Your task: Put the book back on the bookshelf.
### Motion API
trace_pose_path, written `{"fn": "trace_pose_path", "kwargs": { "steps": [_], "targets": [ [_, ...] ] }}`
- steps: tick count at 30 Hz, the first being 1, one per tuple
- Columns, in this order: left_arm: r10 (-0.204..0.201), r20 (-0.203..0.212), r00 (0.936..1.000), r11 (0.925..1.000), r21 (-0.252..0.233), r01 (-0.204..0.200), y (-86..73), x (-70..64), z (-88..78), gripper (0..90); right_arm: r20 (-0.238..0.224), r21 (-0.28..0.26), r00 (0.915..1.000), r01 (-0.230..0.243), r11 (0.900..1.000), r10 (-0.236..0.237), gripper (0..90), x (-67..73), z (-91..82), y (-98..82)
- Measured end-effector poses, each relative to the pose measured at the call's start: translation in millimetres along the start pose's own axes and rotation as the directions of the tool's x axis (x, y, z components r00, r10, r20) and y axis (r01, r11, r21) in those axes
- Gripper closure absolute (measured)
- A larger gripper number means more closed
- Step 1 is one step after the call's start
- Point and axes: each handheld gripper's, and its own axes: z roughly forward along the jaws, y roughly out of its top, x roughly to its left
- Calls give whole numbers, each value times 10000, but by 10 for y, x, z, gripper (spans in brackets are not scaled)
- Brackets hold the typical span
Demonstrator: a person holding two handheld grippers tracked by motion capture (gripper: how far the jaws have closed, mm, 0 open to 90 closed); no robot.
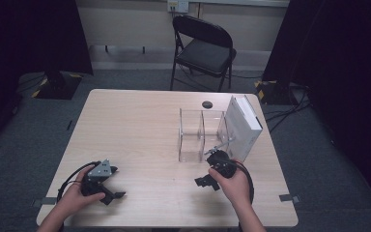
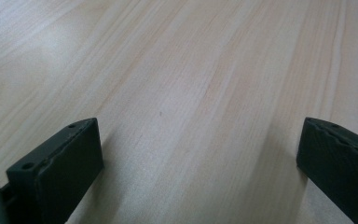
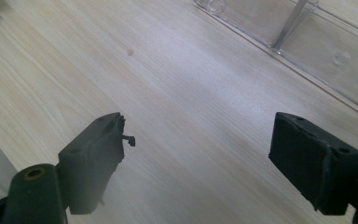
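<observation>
**Empty jaws next to a light clear organizer and a leaning box**

I am watching 2 handheld grippers sitting low over the wooden table (image 1: 140, 121). The left gripper (image 1: 110, 189) is resting at the near left, its jaws standing wide apart with bare wood between them in the left gripper view. The right gripper (image 1: 206, 181) is hovering at the near right, just short of the clear acrylic organizer (image 1: 200, 135); its jaws are also spread wide and are holding nothing, and in the right gripper view the organizer's clear wall (image 3: 307, 42) is lying ahead and to the right of them.

The organizer is standing right of the table's center, with a divider splitting it into 2 compartments that look empty. A white box (image 1: 244, 126) is standing against its right side, tilted, close to the table's right edge.

What I am worrying about: the organizer looks light and its walls are hard to read on camera, so I am risking a misjudged approach that shoves it instead of gripping it. A push to the right would be driving the white box toward the edge, and it could topple or drop off. Smooth acrylic could also be slipping between the pads if I am catching just the rim. The right gripper's cable (image 1: 249, 176) is trailing near the organizer's near corner and might be snagging it.
</observation>
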Motion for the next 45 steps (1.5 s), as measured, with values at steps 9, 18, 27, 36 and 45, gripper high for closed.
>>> {"fn": "trace_pose_path", "kwargs": {
  "steps": [9,18,27,36,45],
  "targets": [
    [-3,9,10000,10000,0,3,0,0,0,0,-65,116,9999,134,9998,-133,165,37,96,-8],
    [-2,8,10000,10000,-1,2,0,0,1,0,-172,203,9992,374,9991,-370,165,89,154,3],
    [-1,5,10000,10000,3,1,0,0,0,0,-256,245,9987,450,9987,-444,165,152,251,7],
    [-5,10,10000,10000,-3,5,0,0,1,0,-333,248,9972,673,9974,-665,166,200,334,8],
    [-51,4,10000,10000,-39,51,-1,-3,3,0,-372,327,9968,713,9969,-701,165,235,414,-3]
  ]
}}
